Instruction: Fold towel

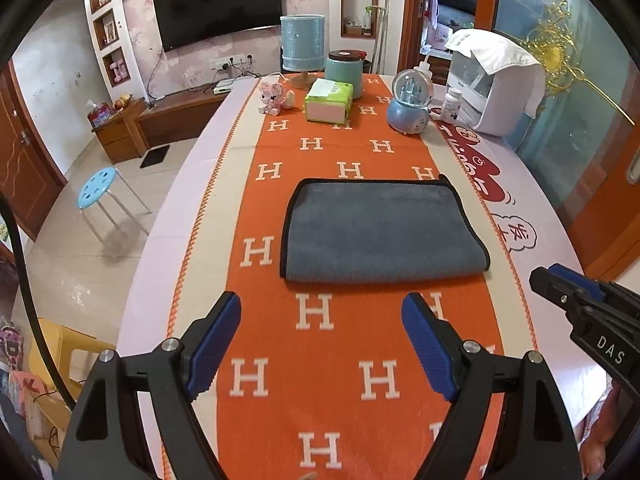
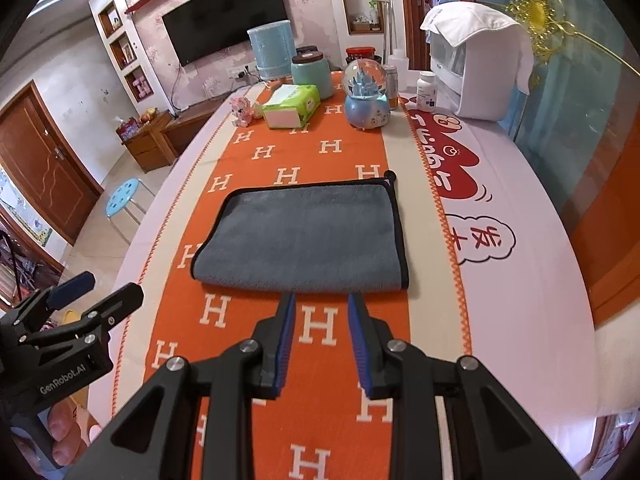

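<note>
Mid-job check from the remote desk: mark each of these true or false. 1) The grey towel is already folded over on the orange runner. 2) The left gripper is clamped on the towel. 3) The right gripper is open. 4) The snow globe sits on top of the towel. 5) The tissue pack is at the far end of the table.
1) True: the grey towel lies doubled on the orange runner, fold at its near edge.
2) False: the left gripper is open, short of the towel.
3) True: the right gripper is open, empty.
4) False: the snow globe stands far beyond it.
5) True: the tissue pack.
</note>
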